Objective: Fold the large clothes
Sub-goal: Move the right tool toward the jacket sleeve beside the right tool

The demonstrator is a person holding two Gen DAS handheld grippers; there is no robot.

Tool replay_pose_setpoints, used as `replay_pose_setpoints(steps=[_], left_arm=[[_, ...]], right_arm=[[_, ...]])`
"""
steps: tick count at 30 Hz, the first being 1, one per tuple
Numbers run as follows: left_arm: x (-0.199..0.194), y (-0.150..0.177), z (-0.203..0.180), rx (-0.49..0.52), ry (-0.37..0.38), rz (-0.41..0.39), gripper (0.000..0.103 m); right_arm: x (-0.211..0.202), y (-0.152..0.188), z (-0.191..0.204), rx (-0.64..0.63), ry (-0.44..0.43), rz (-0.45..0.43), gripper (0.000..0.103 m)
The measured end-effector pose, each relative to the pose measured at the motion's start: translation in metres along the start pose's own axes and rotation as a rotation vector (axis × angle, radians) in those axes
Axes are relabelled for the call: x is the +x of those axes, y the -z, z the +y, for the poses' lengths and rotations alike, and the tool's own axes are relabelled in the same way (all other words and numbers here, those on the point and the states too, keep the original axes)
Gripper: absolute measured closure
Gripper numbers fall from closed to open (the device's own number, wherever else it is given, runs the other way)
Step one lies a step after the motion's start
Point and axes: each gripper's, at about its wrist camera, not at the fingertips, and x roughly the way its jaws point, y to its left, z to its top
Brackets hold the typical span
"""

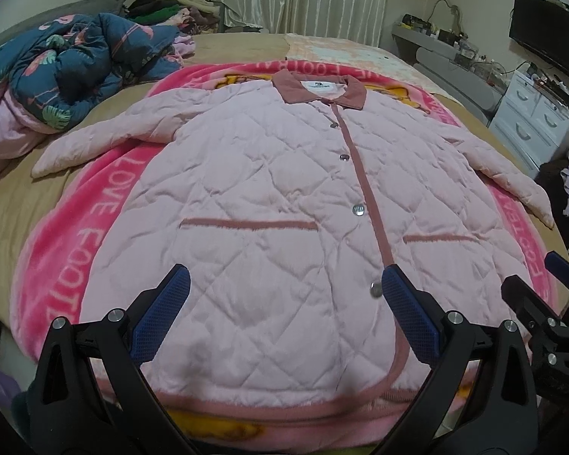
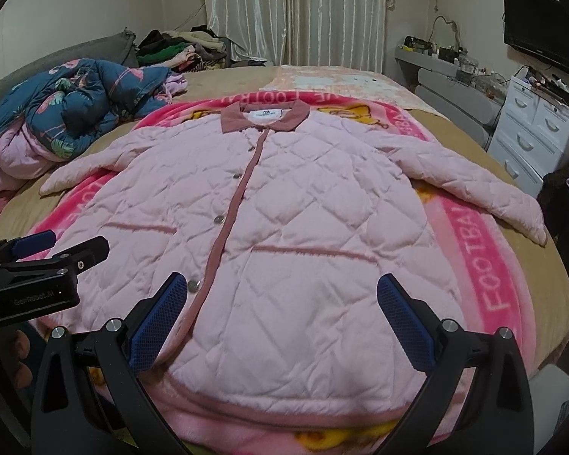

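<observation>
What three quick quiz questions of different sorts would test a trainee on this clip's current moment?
1. True or false: the pale pink quilted jacket lies spread out flat, front up, with both sleeves out to the sides.
2. Multiple choice: what lies directly under the jacket? A) bare wooden floor B) the bright pink fleece blanket with white lettering C) the crumpled dark blue floral duvet
3. Fill in: the left tool and the right tool are both ____ and hold nothing.

Key: 1 true; 2 B; 3 open.
</observation>
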Motion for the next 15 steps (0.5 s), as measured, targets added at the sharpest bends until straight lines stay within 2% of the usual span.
replay_pose_setpoints(steps=[9, 15], left_arm=[[0.030, -0.033, -0.019, 0.015, 0.008, 0.013, 0.008], [0.050, -0.052, -0.038, 0.041, 0.030, 0.020, 0.008]], right_arm=[[0.033, -0.027, -0.037, 0.055, 0.022, 0.025, 0.004], [0.052, -0.043, -0.064, 0.090, 0.070, 0.023, 0.004]])
